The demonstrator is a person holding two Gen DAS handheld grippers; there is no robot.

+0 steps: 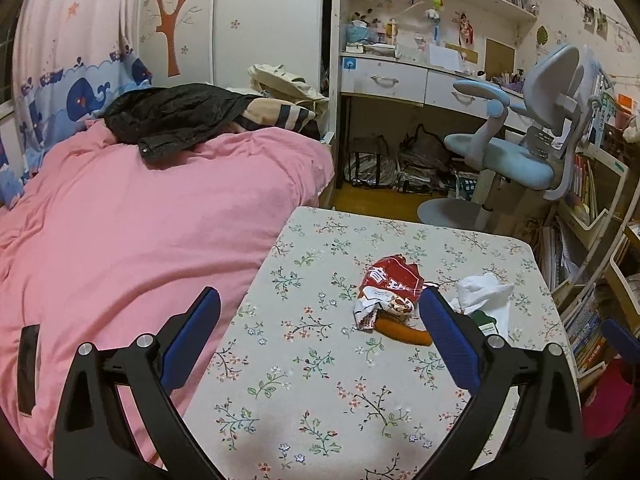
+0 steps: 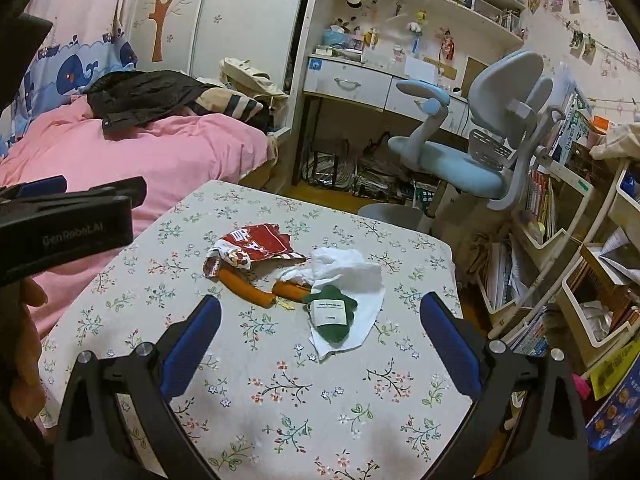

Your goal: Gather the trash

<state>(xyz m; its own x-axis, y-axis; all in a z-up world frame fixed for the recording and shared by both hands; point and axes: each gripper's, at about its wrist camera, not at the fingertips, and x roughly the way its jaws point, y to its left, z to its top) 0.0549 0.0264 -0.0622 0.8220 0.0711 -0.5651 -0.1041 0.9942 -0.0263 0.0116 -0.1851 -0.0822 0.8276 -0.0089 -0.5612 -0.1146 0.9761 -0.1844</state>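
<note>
Trash lies on a floral-cloth table [image 1: 304,400] [image 2: 280,400]: a crumpled red and white snack wrapper [image 1: 390,288] [image 2: 252,246], two orange sausage-like pieces [image 2: 248,286] [image 2: 290,290], one showing in the left wrist view [image 1: 404,331], a white crumpled tissue [image 1: 482,290] [image 2: 352,276] and a green packet with a white label [image 2: 330,316] [image 1: 486,319]. My left gripper [image 1: 320,322] is open and empty, above the table's near left part. My right gripper [image 2: 320,324] is open and empty, straddling the green packet from above. The left gripper's body [image 2: 68,228] shows at the left of the right wrist view.
A bed with a pink duvet [image 1: 140,220] [image 2: 160,152] borders the table's left side, a black jacket [image 1: 180,116] on it. A blue-grey desk chair [image 1: 520,152] [image 2: 472,152] stands behind the table. Bookshelves [image 2: 560,240] [image 1: 584,208] line the right.
</note>
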